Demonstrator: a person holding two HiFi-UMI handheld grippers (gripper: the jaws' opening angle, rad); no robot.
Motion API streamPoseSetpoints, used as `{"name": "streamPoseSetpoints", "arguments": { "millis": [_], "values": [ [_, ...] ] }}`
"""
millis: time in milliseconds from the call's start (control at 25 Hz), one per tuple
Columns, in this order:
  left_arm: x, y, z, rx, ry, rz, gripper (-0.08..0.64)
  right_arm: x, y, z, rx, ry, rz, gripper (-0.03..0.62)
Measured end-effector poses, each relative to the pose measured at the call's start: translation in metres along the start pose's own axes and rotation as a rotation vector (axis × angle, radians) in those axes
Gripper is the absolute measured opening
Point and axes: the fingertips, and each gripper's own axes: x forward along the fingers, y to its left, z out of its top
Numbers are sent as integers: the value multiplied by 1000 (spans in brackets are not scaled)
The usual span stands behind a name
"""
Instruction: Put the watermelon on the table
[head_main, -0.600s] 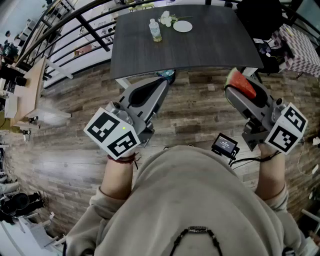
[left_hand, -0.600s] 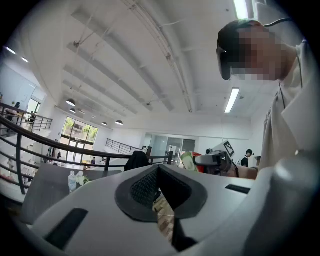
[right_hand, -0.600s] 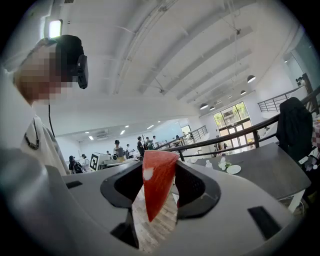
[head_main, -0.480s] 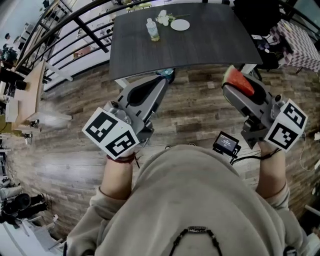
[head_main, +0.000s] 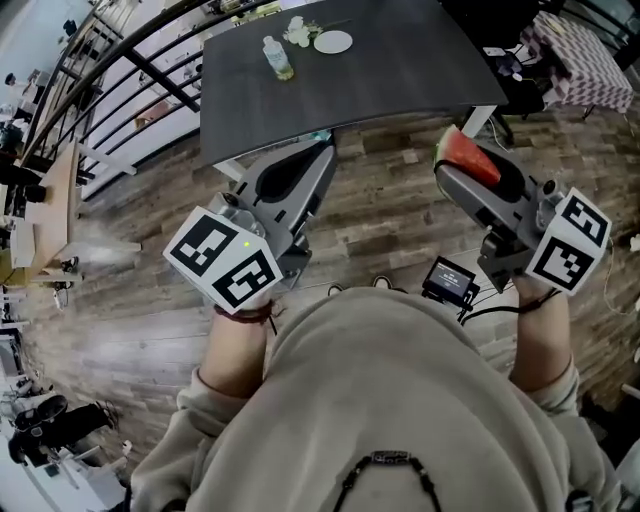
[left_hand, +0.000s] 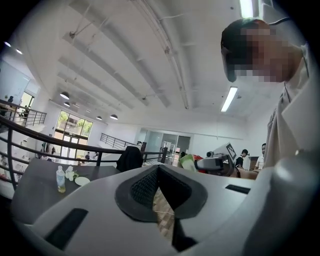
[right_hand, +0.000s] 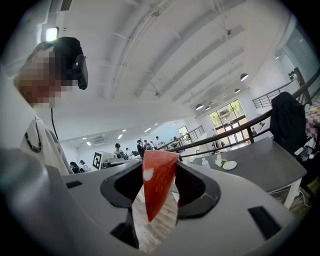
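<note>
The right tool (head_main: 472, 172) is clenched on the watermelon (head_main: 460, 152), a wedge-shaped slice with red flesh, and both dark pads press on its flat sides. In the head view the slice is at the right of the frame. Its long axis runs along the tool, from upper left to lower right. The broad end with the green rind points to the upper left, out past the tips of the tool. The red flesh is turned upward. In the right gripper view the long axis stands almost upright in the frame, only a little tilted: the narrow tip points down and the broad end is at the top. A small pale spot sits on the red face near the top.

The watermelon is in the air above the wooden floor (head_main: 390, 220). It is below and to the right of the near edge of the dark grey tabletop (head_main: 400, 85) and does not touch it. The tabletop fills the upper middle of the head view. At its far upper left part stand a small bottle (head_main: 277, 57), a white plate (head_main: 333, 41) and something white just beside them, too small to tell.

The left tool (head_main: 322, 155) is at the left centre of the head view and its tips point toward the near edge of the tabletop. Its pads meet at the tips and nothing is between them
</note>
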Motion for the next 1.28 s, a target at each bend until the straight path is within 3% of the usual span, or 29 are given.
{"name": "streamPoseSetpoints", "arguments": {
  "millis": [720, 1280],
  "values": [
    [50, -34, -9, 14, 32, -36, 8, -59, -41, -5, 22, -19, -69, 204],
    [69, -19, -1, 23, 17, -77, 7, -60, -53, 5, 16, -45, -102, 204]
  ]
}}
